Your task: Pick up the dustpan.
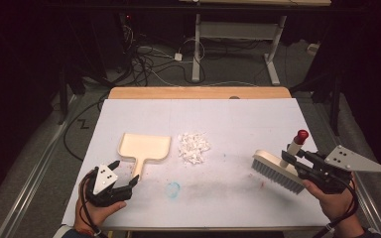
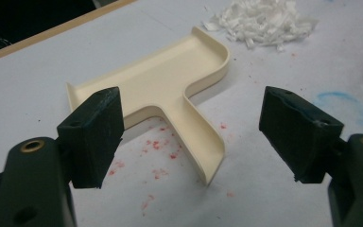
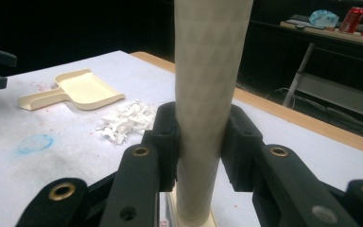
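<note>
High view: a heap of white paper scraps [image 1: 194,147] is seen lying unswept at the middle of the table, with a cream dustpan [image 1: 144,148] just to its left, flat on the surface, handle toward the near edge. The sweep-up, judged from the layout, is barely begun: the brush [image 1: 278,169] is already taken up at the right, its pale handle clamped between the closed jaws of the right gripper [image 1: 302,159], bristles held above the table, well apart from the scraps. The dustpan is not yet picked up; the left gripper [image 1: 124,175] is held with its jaws spread wide, just short of the pan's handle, which is framed between them in the left gripper view. Everything is left to do: pan gripped, scraps brushed in.

The table [image 1: 238,119] is covered in white sheet, marked by red specks [image 2: 158,146] near the pan handle and a blue smudge [image 1: 173,188]; a wooden rim is seen at the far edge. Beyond, a dark room is shown, with cables [image 1: 149,62] strewn on the floor and a white desk frame [image 1: 238,44].
</note>
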Tool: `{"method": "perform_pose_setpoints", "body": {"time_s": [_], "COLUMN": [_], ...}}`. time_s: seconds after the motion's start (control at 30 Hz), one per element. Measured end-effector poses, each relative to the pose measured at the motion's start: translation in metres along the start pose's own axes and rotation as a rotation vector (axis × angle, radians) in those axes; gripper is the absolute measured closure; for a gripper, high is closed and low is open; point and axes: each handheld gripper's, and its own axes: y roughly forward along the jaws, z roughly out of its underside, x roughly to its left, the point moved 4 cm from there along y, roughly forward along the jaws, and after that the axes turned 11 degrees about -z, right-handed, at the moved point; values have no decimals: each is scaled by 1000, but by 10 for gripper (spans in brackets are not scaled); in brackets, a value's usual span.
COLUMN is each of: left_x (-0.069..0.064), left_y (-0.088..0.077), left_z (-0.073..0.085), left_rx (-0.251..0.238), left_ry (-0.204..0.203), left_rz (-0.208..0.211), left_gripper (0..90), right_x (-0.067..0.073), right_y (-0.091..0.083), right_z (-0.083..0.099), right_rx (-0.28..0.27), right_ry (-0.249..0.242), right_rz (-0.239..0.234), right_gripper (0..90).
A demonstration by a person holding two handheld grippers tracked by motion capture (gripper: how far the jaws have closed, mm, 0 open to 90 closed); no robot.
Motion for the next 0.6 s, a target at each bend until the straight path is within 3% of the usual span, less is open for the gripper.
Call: {"method": "perform_pose_setpoints", "body": {"time_s": [0.17, 0.3, 0.33, 0.43, 0.53, 0.6], "left_x": [-3, -2, -1, -1, -5, -8], "left_y": [1, 1, 0, 3, 9, 25], "left_z": [1, 2, 3, 3, 3, 2], "left_rx": [10, 54, 92, 162, 194, 239], "left_ry": [8, -19, -69, -150, -166, -174], "left_rz": [11, 5, 15, 32, 37, 21], "left_gripper": [217, 220, 220, 220, 221, 228], "right_x": [0, -1, -2, -4, -4, -4], "right_y": [0, 3, 4, 6, 8, 9], "right_z": [-1, -2, -3, -2, -1, 1], "right_rx": [-4, 4, 3, 7, 13, 23], "right_ry": [1, -7, -10, -1, 2, -3], "right_rz": [7, 12, 16, 18, 12, 13], "right_gripper": [705, 705, 705, 705, 705, 705]}}
